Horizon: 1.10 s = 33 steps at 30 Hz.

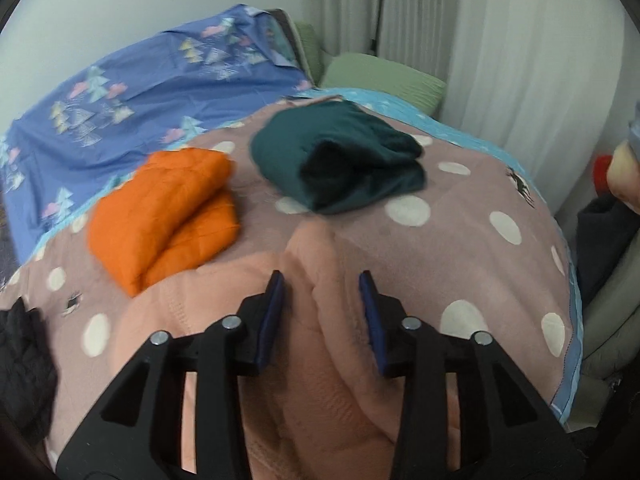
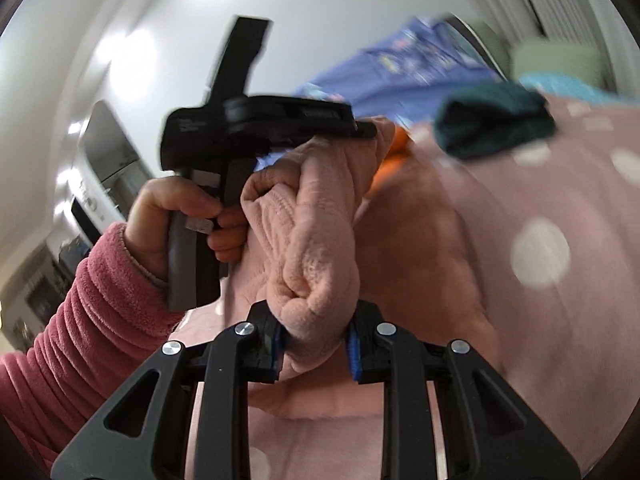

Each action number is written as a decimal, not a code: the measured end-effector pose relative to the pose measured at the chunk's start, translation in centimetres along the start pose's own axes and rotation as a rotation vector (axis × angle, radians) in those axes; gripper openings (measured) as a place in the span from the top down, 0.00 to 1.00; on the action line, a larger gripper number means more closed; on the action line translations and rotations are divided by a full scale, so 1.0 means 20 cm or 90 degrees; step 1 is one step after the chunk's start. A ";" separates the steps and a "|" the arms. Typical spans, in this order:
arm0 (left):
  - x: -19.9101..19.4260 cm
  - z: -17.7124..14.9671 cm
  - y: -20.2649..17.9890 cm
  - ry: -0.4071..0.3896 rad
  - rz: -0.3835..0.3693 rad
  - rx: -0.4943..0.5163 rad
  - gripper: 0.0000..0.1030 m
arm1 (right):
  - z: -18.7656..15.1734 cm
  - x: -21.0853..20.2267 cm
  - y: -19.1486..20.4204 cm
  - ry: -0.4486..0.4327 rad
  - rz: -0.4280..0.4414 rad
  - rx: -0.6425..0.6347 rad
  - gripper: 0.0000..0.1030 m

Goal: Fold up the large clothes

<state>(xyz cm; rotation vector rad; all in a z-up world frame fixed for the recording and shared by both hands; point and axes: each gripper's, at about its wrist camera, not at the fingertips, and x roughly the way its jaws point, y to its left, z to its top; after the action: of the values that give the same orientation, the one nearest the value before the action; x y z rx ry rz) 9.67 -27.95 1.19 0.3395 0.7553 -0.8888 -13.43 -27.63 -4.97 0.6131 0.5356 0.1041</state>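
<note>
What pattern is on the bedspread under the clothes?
White polka dots on dusty pink bedspread; left wrist view shows it best.

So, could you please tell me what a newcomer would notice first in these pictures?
Probably the peach fleece garment, bunched thick and clamped in the right gripper, with the left gripper open over the same fleece. Next, the folded orange garment and folded dark teal garment lying apart, side by side, on the pink polka-dot blanket.
</note>
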 end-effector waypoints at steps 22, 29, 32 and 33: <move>-0.10 -0.35 0.07 0.007 0.016 0.080 0.46 | -0.06 0.00 -0.24 0.057 -0.059 0.029 0.56; 0.06 -0.34 -0.02 0.038 0.029 0.114 0.46 | 0.04 -0.14 -0.11 -0.036 -0.119 -0.079 0.53; 0.07 -0.33 -0.02 0.045 0.026 0.118 0.46 | 0.06 -0.09 -0.04 -0.036 -0.038 -0.104 0.53; 0.07 -0.33 -0.02 0.044 0.022 0.117 0.46 | 0.06 -0.04 -0.02 -0.019 -0.037 -0.116 0.53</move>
<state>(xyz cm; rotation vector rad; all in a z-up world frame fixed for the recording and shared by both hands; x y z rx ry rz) 6.93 -25.39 -4.48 0.5471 0.7309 -0.9195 -13.64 -28.69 -4.00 0.4204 0.5081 0.0877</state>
